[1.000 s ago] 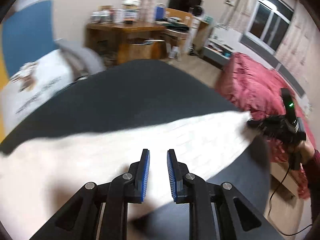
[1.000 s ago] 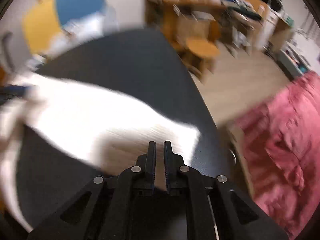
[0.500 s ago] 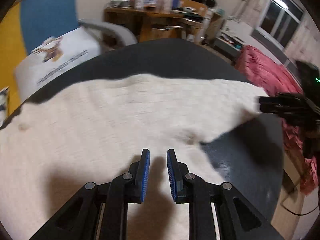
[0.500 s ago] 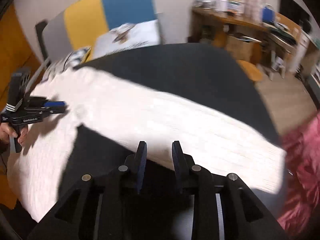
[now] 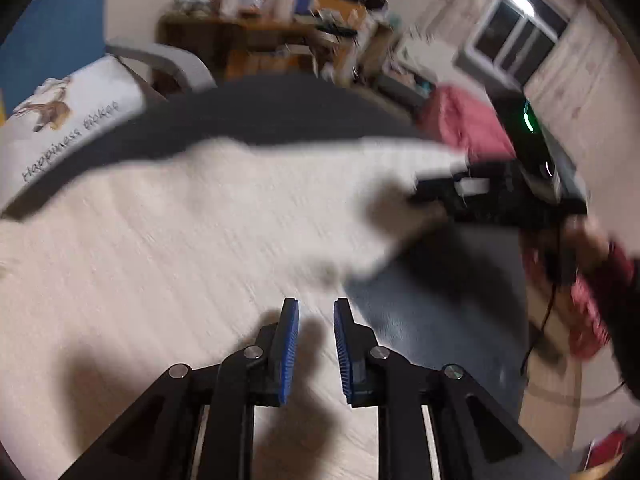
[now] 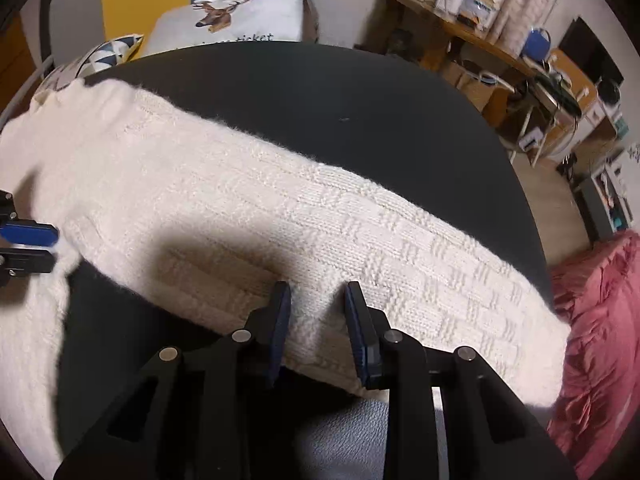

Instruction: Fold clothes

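Two claws, left claw (image 5: pixel 314 350) and right claw (image 6: pixel 316 330), stand released over the white knit sweater (image 6: pixel 280 216), spread flat on the dark desk (image 6: pixel 320 88) for folding; the right claw's jaws have just opened, straddling the sleeve edge.

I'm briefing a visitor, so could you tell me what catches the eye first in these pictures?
A cream knitted sweater sprawls across the dark round table. The right tongs hang open over its near edge. A crumpled red blanket lies off the table's right side.

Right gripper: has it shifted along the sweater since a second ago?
Yes. The right gripper, jaws just opened, has left the sweater's cuff end by the red bedding for mid-sleeve.
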The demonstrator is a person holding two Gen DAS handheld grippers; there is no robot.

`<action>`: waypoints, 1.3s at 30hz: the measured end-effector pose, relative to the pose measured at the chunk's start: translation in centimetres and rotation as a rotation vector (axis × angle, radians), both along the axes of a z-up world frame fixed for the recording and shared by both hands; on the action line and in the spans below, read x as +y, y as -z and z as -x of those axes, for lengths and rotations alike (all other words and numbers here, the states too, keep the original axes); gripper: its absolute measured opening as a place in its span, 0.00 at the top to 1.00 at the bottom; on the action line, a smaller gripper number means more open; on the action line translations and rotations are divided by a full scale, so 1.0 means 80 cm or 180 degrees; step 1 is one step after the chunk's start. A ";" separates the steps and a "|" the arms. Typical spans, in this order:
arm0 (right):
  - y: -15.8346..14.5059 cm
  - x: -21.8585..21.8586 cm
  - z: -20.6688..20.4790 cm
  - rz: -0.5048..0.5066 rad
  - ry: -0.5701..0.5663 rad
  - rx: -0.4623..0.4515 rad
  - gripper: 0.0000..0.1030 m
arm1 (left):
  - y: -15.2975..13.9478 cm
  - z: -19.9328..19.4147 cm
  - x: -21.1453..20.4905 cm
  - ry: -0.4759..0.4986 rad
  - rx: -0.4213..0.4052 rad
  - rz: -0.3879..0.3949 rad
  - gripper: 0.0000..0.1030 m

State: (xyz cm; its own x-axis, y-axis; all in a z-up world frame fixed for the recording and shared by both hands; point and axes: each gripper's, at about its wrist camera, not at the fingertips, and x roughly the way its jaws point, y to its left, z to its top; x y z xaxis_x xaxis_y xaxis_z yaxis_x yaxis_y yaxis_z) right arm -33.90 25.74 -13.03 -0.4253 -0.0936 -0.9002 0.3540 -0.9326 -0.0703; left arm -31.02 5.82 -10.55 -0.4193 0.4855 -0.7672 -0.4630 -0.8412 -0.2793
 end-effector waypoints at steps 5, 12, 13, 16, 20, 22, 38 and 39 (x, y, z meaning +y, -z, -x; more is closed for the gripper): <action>-0.031 -0.021 0.014 0.0649 -0.0174 0.0141 0.71 | -0.009 0.074 -0.028 -0.0223 0.0091 0.0161 0.86; 0.007 -0.069 0.051 0.0268 -0.0160 0.0162 0.71 | 0.027 0.112 0.031 0.0281 0.0158 0.0964 0.84; 0.009 -0.069 0.052 0.0192 -0.0137 0.0229 0.71 | 0.034 0.117 0.029 0.0144 0.0166 0.1022 0.82; 0.013 -0.067 0.046 0.0131 0.0093 0.0364 0.70 | 0.041 0.117 0.013 -0.0445 0.0169 0.0644 0.83; 0.019 -0.064 0.026 0.0076 0.0246 0.0563 0.70 | 0.042 0.104 0.031 -0.0535 0.0401 0.0881 0.84; 0.016 -0.061 0.029 0.0137 0.0215 0.0509 0.67 | 0.033 0.106 0.031 -0.0471 0.0315 0.0783 0.84; -0.013 0.218 -0.017 0.0247 0.1094 0.0209 0.67 | 0.030 0.120 0.090 -0.0215 0.0187 0.0919 0.83; -0.011 0.221 -0.023 0.0283 0.1065 0.0282 0.67 | 0.029 0.120 0.091 -0.0217 0.0186 0.0939 0.83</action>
